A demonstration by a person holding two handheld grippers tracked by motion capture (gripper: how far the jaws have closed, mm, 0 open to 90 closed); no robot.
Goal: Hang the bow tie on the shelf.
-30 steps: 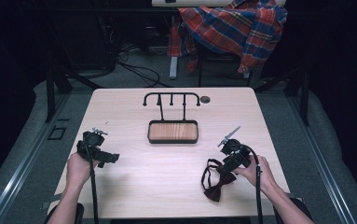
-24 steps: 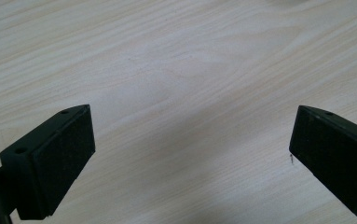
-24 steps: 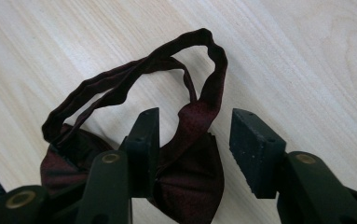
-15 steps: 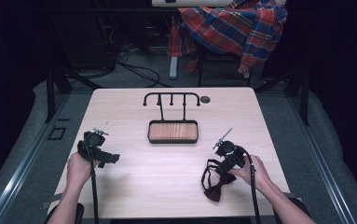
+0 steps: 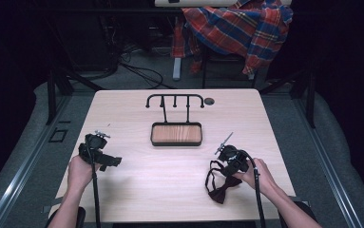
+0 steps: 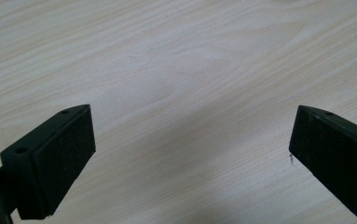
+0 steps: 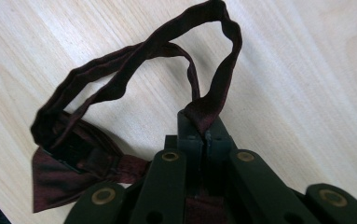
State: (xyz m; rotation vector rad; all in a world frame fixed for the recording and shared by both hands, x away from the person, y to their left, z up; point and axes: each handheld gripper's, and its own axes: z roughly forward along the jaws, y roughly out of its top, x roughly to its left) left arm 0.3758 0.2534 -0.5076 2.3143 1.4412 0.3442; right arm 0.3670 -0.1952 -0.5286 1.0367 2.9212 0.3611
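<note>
Bow tie pinched by its strap, hook stand ahead

Right gripper clamped on strap of the one dark red bow tie, which lies at the table's near right; left gripper gapes empty. Likely next: lift the strap loop to the single stand, four pegs counted, over one wooden tray

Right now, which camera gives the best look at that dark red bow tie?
The right gripper view: the bow tie is close up, its strap pinched between the right gripper jaws. The high view shows it small on the table. The left gripper view shows bare tabletop between open jaws.
</note>
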